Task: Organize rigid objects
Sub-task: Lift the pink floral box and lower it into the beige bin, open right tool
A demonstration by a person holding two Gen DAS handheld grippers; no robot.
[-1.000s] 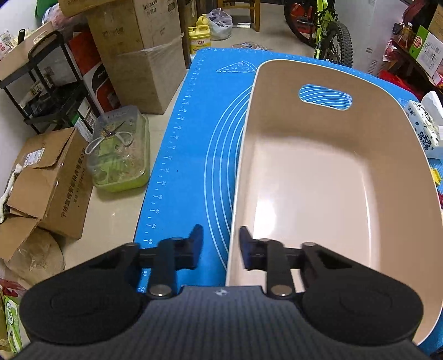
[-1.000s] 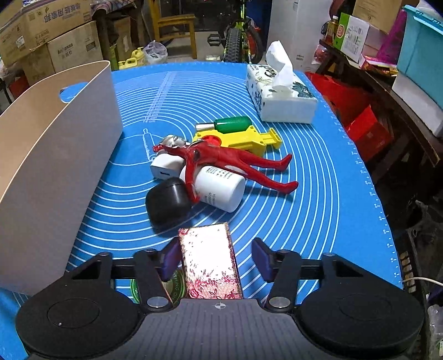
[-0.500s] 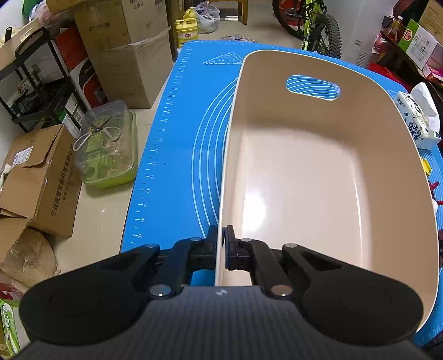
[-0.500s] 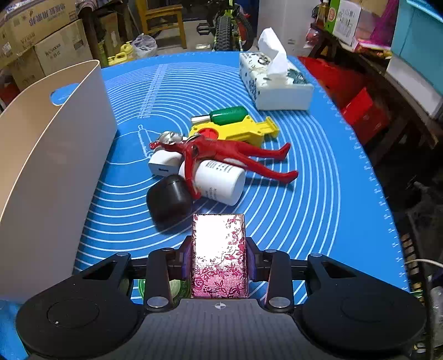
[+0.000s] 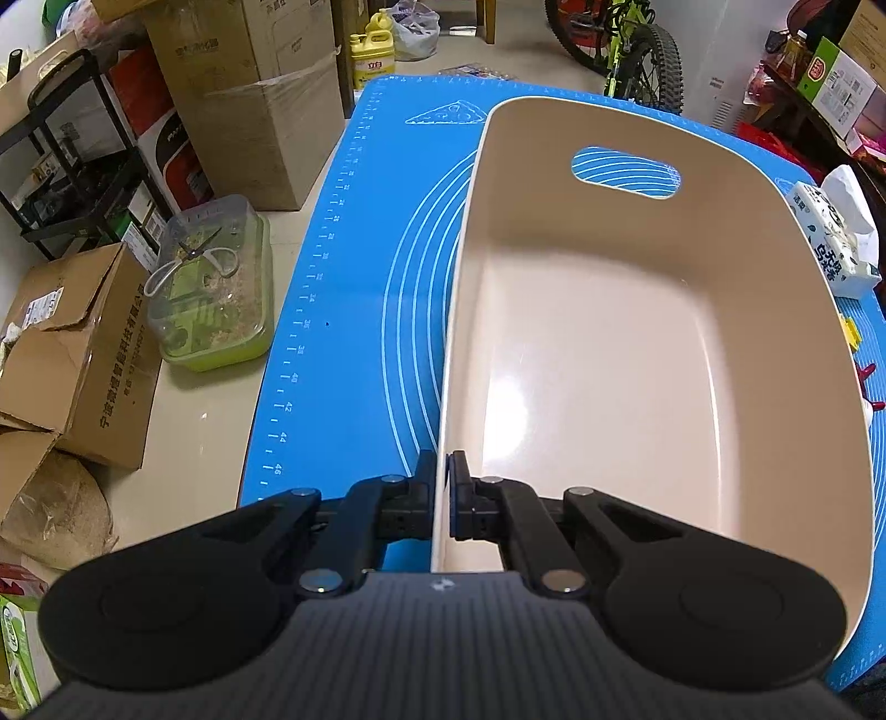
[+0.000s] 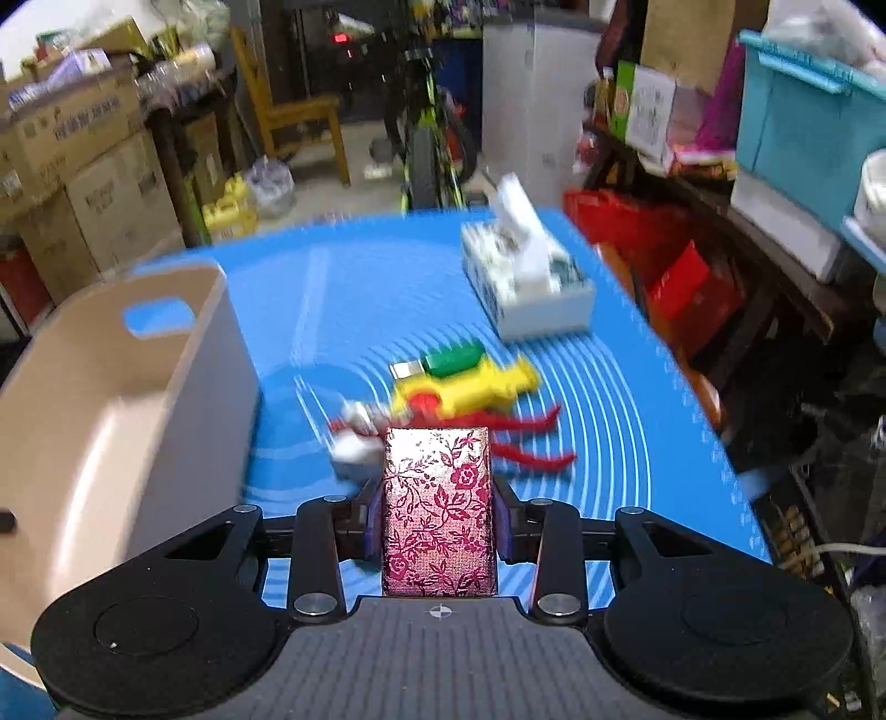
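Beige and smooth, the plastic bin lay lengthwise on the blue mat, its handle cutout at the far end. We kept our left gripper pinched shut on its near rim. Our right gripper clamped a rectangular, floral-embossed pink box, long axis pointing away, above the mat.

I am working in what looks like a home storeroom or garage. Stacked boxes, a black rack and detergent jugs crowd the tiled floor, and a bicycle leans at the back. A chair and shelves of packaged goods line the right side.
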